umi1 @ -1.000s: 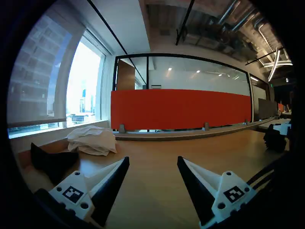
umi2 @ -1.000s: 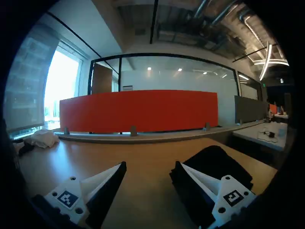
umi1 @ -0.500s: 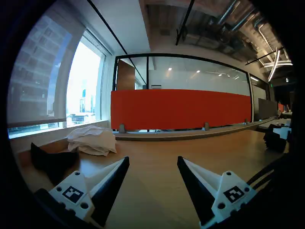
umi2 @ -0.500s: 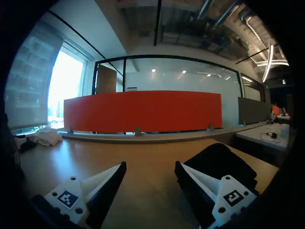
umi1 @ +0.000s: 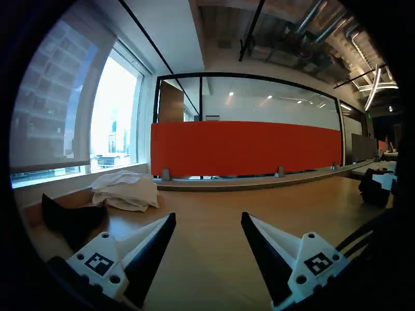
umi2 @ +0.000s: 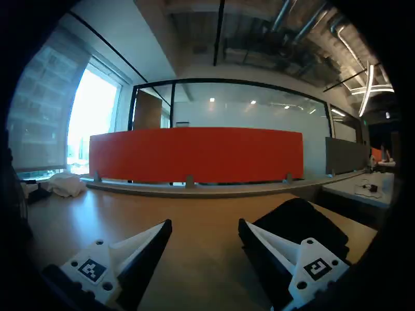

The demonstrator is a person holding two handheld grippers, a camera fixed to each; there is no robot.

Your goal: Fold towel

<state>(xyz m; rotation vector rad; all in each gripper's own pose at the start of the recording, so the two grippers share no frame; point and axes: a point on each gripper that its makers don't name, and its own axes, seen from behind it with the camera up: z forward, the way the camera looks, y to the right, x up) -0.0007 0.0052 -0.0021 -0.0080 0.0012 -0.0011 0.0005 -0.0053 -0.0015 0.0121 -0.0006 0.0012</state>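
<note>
A crumpled white towel (umi1: 126, 191) lies in a heap on the wooden table (umi1: 218, 217) at the far left, near the window; in the right gripper view the same white towel (umi2: 66, 184) is small and distant. My left gripper (umi1: 207, 220) hovers low over the table, open, with nothing between its fingers. My right gripper (umi2: 204, 225) is open too and holds nothing. A folded black cloth (umi2: 301, 220) rests on the table just behind its right finger. The other gripper (umi1: 381, 184) appears at the far right edge of the left gripper view.
A black cloth (umi1: 70, 217) lies at the table's left end beside the white towel. A red divider panel (umi1: 244, 147) runs along the table's far edge, with a glass wall behind it. Another desk (umi2: 363, 189) stands to the right.
The right gripper's view has drifted slightly, with the divider and window sinking a little in frame. The left gripper has hardly moved. Both stay open.
</note>
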